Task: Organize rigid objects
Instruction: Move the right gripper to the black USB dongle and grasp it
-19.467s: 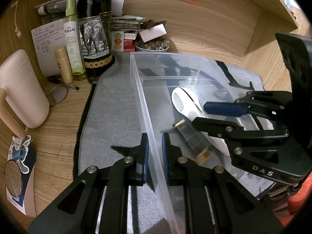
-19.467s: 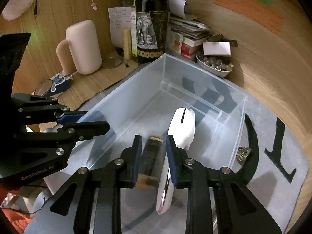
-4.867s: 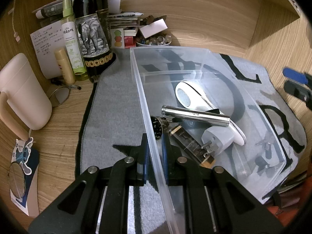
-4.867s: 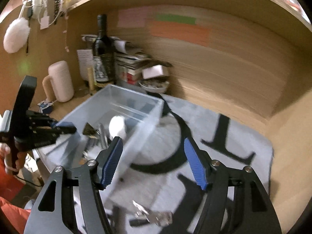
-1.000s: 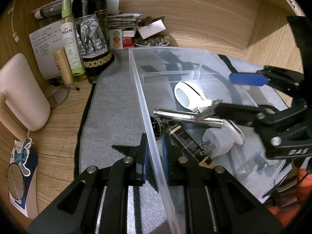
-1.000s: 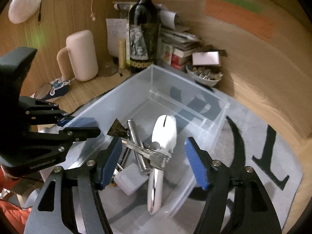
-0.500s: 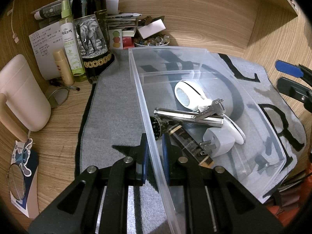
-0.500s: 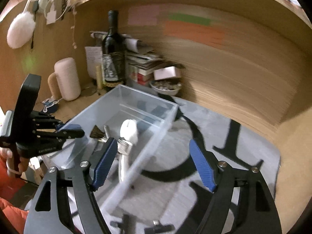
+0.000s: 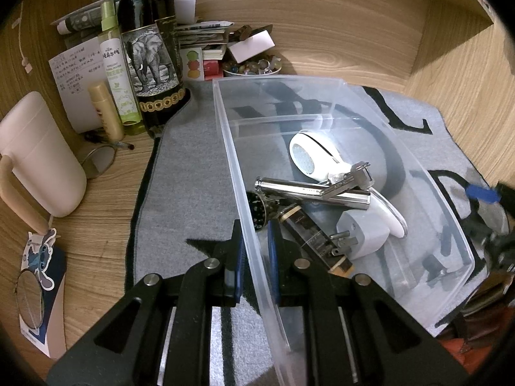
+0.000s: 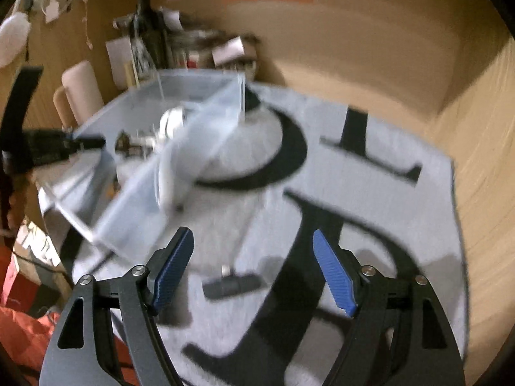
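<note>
My left gripper [image 9: 254,260] is shut on the near left wall of the clear plastic bin [image 9: 225,135]. In the bin lie a white oval device [image 9: 315,157], a silver tube [image 9: 309,189], a metal key piece [image 9: 354,177], a white plug [image 9: 363,234] and a dark glass bottle [image 9: 309,238]. My right gripper [image 10: 254,267] is open and empty above the grey mat [image 10: 370,193], right of the bin [image 10: 206,148]. A small dark object with a metal tip [image 10: 231,284] lies on the mat just beyond its fingertips. The right wrist view is blurred.
A wine bottle [image 9: 151,51], a green spray bottle [image 9: 116,74], a beige tube [image 9: 106,112], papers, books and a bowl of trinkets [image 9: 251,66] stand at the back. A cream jug [image 9: 38,160] is at the left. Wooden walls close the back and right.
My right gripper has let go of the metal key piece, which now lies in the bin, and has swung out right and down over the mat. The left gripper has not moved.
</note>
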A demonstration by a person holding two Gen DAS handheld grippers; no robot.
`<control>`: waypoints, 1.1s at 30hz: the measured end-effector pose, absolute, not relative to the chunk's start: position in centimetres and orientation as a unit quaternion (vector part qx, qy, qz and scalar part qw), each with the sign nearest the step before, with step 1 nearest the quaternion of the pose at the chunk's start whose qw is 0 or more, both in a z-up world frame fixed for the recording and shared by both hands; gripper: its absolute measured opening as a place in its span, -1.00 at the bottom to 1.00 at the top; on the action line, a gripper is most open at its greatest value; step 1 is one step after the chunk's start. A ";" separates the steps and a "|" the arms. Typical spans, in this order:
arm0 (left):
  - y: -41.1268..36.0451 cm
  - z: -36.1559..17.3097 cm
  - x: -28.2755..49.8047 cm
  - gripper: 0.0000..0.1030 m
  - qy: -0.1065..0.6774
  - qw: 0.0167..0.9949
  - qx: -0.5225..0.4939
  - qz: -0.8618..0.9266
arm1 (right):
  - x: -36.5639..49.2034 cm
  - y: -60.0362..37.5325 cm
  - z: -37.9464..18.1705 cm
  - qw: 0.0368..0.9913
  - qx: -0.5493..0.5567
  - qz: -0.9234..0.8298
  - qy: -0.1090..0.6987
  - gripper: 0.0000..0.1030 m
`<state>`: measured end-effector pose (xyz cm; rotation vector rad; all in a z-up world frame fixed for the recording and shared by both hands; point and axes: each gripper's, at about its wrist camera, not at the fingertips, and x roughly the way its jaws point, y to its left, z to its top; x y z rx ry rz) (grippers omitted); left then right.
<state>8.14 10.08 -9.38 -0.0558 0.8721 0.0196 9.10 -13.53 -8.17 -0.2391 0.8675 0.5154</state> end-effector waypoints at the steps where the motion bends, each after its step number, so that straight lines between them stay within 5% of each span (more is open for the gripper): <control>1: 10.2 -9.4 8.1 -0.75 0.422 0.906 -0.027 0.010 | 9.0 -13.6 -8.7 0.865 -0.113 0.246 0.422 0.44; 9: 10.3 -9.5 8.1 -0.75 0.423 0.906 -0.026 0.012 | 8.3 -13.8 -11.7 0.853 -0.111 0.253 0.443 0.41; 13: 10.3 -9.5 8.1 -0.75 0.423 0.906 -0.026 0.012 | 8.4 -14.4 -11.5 0.857 -0.105 0.255 0.435 -0.19; 33: 10.4 -9.5 8.1 -0.75 0.424 0.905 -0.025 0.011 | 10.2 -13.6 -6.4 0.890 -0.086 0.252 0.370 -0.18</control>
